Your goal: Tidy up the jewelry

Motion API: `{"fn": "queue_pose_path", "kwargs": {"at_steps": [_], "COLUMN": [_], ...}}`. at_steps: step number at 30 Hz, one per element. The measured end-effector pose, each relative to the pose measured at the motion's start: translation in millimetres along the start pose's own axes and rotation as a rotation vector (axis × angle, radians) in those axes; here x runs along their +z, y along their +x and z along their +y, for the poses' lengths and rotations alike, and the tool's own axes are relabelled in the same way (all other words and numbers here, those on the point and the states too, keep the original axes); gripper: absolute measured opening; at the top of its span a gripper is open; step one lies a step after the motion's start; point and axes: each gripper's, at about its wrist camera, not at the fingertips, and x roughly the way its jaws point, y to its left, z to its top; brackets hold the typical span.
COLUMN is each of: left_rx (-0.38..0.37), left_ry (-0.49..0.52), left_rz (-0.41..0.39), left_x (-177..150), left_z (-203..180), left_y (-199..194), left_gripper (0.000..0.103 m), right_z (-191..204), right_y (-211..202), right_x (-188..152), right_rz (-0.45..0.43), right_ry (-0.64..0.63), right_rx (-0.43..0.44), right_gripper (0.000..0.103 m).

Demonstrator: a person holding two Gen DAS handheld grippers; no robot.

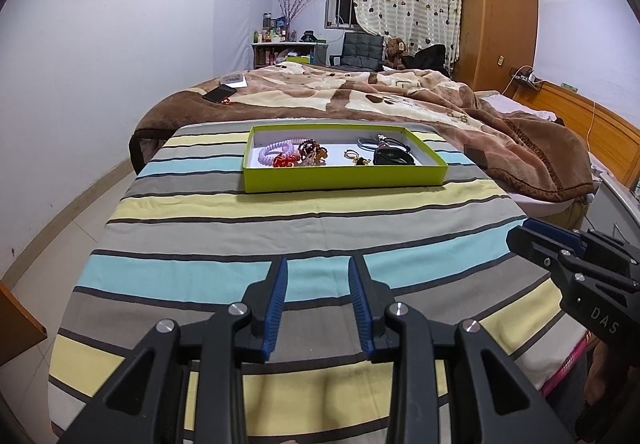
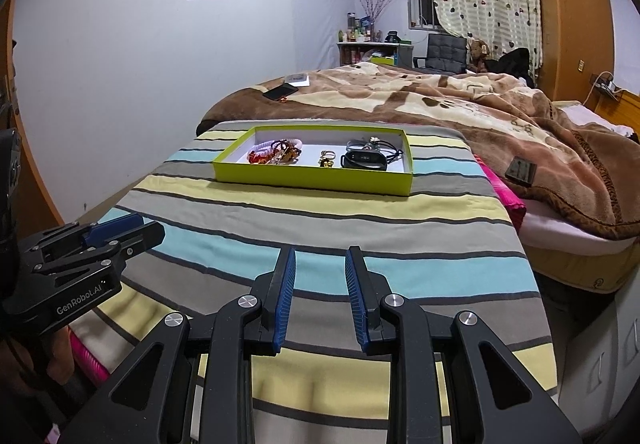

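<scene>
A shallow lime-green tray (image 1: 344, 178) (image 2: 312, 179) lies on a striped cloth at the far end of the surface. Inside it at the left are a lilac coil bracelet (image 1: 276, 152), red and amber beaded pieces (image 1: 310, 155) (image 2: 272, 154). Gold rings (image 1: 354, 156) (image 2: 327, 157) sit in the middle, and a black watch band (image 1: 394, 156) (image 2: 365, 160) with dark cords sits at the right. My left gripper (image 1: 318, 268) (image 2: 132, 230) is open and empty, well short of the tray. My right gripper (image 2: 320, 258) (image 1: 532, 232) is also open and empty, beside it.
The striped cloth (image 1: 280, 236) covers a raised surface in front of a bed with a brown blanket (image 1: 360, 91). A phone (image 1: 219, 93) lies on the blanket. A wooden wardrobe (image 1: 498, 19), a desk, a chair and a curtain stand at the back.
</scene>
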Motion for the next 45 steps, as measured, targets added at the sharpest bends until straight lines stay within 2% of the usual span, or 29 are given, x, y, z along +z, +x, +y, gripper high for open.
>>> {"fn": "queue_pose_path", "kwargs": {"at_steps": [45], "left_rx": [-0.003], "left_ry": [0.002], "left_rz": [0.007], "left_x": [-2.5], "left_z": [-1.4], "left_y": [1.7], "left_gripper": [0.033], "right_z": [4.0], "right_y": [9.9], "right_x": [-0.6], "right_rz": [0.023], "right_ry": [-0.008], "right_rx": [0.018], "right_gripper": [0.027]}}
